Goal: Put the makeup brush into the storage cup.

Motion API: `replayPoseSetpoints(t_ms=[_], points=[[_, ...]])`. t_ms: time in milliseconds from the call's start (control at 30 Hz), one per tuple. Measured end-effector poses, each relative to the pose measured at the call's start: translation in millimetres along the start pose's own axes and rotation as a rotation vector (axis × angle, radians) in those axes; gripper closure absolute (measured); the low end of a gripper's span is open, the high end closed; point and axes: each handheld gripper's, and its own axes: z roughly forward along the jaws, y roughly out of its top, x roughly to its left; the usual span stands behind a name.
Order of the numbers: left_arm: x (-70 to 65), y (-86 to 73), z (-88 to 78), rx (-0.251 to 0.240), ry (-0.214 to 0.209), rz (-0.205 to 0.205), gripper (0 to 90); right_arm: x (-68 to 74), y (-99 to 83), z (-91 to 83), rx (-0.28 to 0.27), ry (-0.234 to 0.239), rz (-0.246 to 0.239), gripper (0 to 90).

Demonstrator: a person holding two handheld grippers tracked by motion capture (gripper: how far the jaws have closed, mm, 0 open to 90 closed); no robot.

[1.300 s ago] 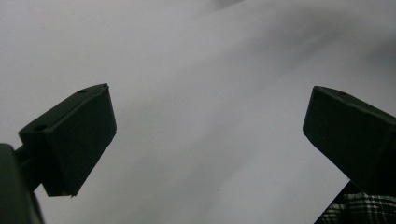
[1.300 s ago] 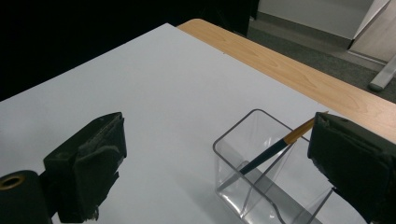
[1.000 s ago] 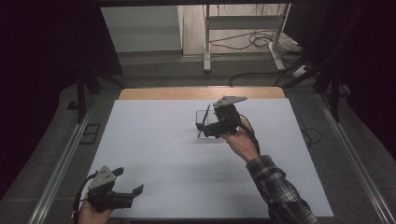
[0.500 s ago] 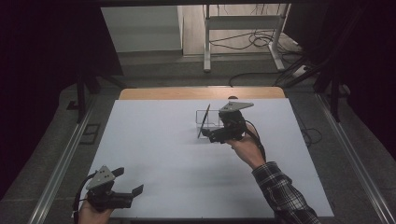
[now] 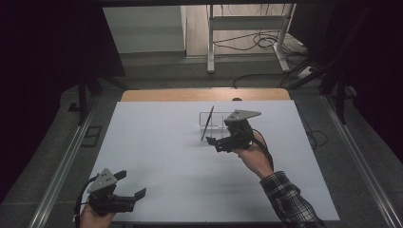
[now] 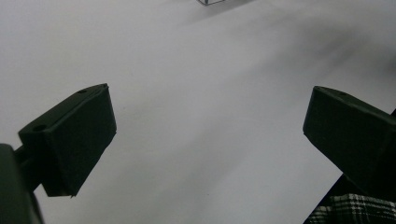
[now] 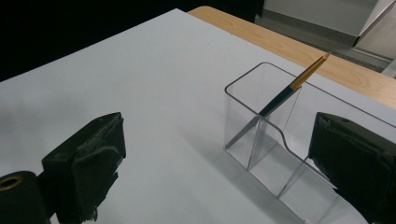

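High view, right tongs (image 5: 212,140) open just beside the clear holder (image 5: 215,122) mid-bench (image 5: 157,142), left tongs (image 5: 133,184) open at the near edge, right gripper view, pencil (image 7: 280,99) leaning tilted in the holder's end compartment, jaws apart, holding nothing

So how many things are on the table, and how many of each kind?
Clear holder: 1
Pen, leaning inside the holder: 1
Grippers, left gripper and right gripper, both open: 2
Total: 4
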Motion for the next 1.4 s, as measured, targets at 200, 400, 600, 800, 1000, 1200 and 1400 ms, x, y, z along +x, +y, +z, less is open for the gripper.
replayPoseSetpoints(t_ms=[200, 400, 600, 800, 1000, 1200, 1400], points=[[-0.2, 0.1, 0.2, 0.001, -0.002, -0.001, 3.1, 3.4, -6.1, -1.9, 0.005, -0.001, -0.015, 3.6], [-0.7, 0.3, 0.5, 0.004, -0.005, -0.001, 3.2, 4.4, -13.0, -2.7, 0.015, -0.006, -0.021, 3.3], [-0.6, 0.3, 0.4, 0.004, -0.007, -0.002, 3.3, 5.0, -19.1, -3.4, 0.033, -0.004, -0.025, 2.8], [-0.8, 0.3, 0.3, 0.004, -0.01, -0.001, 3.3, 5.6, -25.3, -5.6, 0.045, -0.004, -0.018, 2.4], [-0.9, 0.4, 0.3, 0.005, -0.012, -0.001, 3.4, 9.1, -28.5, -10.0, 0.041, -0.006, -0.025, 0.6], [-1.2, 0.5, 0.3, 0.007, -0.013, 0.0, 3.5, 11.1, -28.9, -16.6, 0.034, -0.005, -0.021, 0.0], [-1.1, 0.5, 0.3, 0.007, -0.014, -0.001, 3.5, 12.1, -31.4, -21.6, 0.03, -0.007, -0.014, 0.0]])
